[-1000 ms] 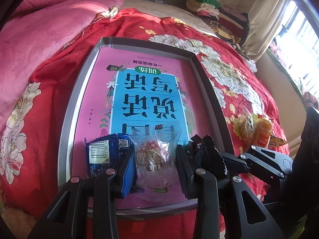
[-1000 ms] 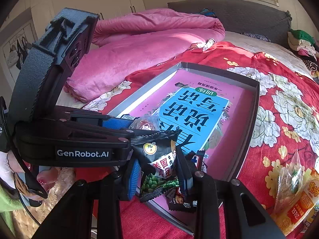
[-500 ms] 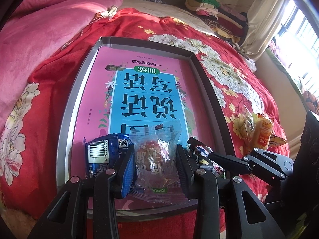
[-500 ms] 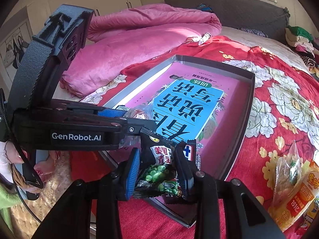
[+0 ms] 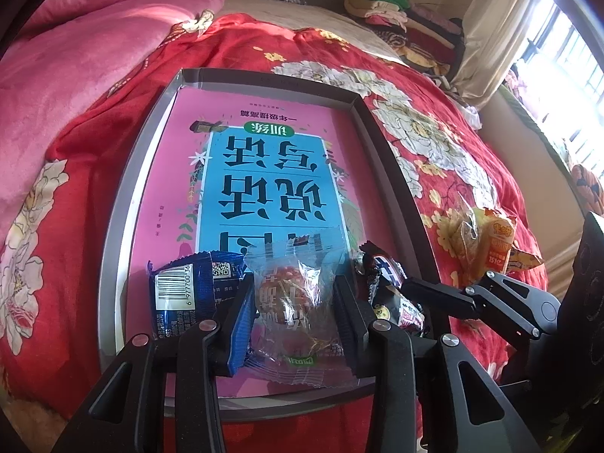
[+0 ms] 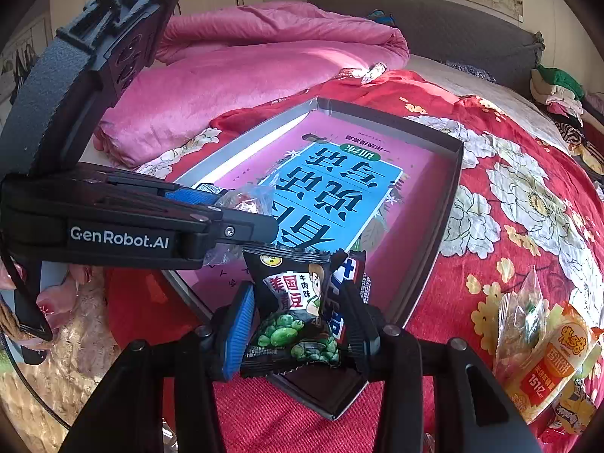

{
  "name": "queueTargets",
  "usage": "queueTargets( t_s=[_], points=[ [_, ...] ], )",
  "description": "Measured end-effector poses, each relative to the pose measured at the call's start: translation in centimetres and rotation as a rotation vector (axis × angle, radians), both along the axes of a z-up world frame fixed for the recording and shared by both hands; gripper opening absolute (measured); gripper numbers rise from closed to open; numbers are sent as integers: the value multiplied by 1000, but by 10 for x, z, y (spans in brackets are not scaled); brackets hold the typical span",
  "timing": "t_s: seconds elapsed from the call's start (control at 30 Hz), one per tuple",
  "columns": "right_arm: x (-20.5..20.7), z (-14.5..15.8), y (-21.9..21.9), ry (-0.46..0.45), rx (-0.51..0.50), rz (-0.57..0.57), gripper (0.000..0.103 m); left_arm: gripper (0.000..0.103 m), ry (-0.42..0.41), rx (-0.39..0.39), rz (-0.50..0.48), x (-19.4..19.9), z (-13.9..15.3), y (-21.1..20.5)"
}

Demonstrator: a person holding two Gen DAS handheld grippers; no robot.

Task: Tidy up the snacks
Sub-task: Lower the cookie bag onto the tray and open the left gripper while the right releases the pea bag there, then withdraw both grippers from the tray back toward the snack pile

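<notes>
Both grippers are hanging over the near end of the tray [image 5: 124, 204], side by side. The left gripper [image 5: 292, 317] is pinching the clear packet [image 5: 298, 302], whose long axis is running along the fingers, its lower edge lying on the tray floor. The right gripper [image 6: 298, 324] is straddling the pea packet [image 6: 298, 313], standing over the tray's near corner; its jaws have just been opening, and I cannot tell whether the pads are pressing on it. A blue packet [image 5: 185, 294] is lying just left of the clear one. More snacks [image 6: 540, 355] are waiting on the quilt [image 6: 528, 204], nearer the right hand.
</notes>
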State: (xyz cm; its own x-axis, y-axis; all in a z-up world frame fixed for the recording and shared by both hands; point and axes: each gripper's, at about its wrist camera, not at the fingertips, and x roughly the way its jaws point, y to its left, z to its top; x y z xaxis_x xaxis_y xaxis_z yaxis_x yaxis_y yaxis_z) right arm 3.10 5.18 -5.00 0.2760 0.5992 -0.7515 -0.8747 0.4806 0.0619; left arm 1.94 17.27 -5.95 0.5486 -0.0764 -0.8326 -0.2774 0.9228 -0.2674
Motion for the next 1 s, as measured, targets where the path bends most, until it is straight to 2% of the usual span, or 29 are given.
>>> queueTargets(
  t_s=[0.13,0.57,0.7,0.8,1.0],
  points=[
    [0,2,-2,6,6,-1,47,43,0,-2,1,0,0,1],
    [4,13,-17,19,47,-40,50,61,-32,-7,19,-3,7,3],
    [5,18,-22,19,67,-54,51,63,-61,-33,36,-6,12,7],
    [4,24,-25,6,84,-55,56,67,-87,-33,47,-8,17,9],
    [3,32,-30,-4,113,-67,57,72,-125,-28,57,-11,27,8]
  ],
)
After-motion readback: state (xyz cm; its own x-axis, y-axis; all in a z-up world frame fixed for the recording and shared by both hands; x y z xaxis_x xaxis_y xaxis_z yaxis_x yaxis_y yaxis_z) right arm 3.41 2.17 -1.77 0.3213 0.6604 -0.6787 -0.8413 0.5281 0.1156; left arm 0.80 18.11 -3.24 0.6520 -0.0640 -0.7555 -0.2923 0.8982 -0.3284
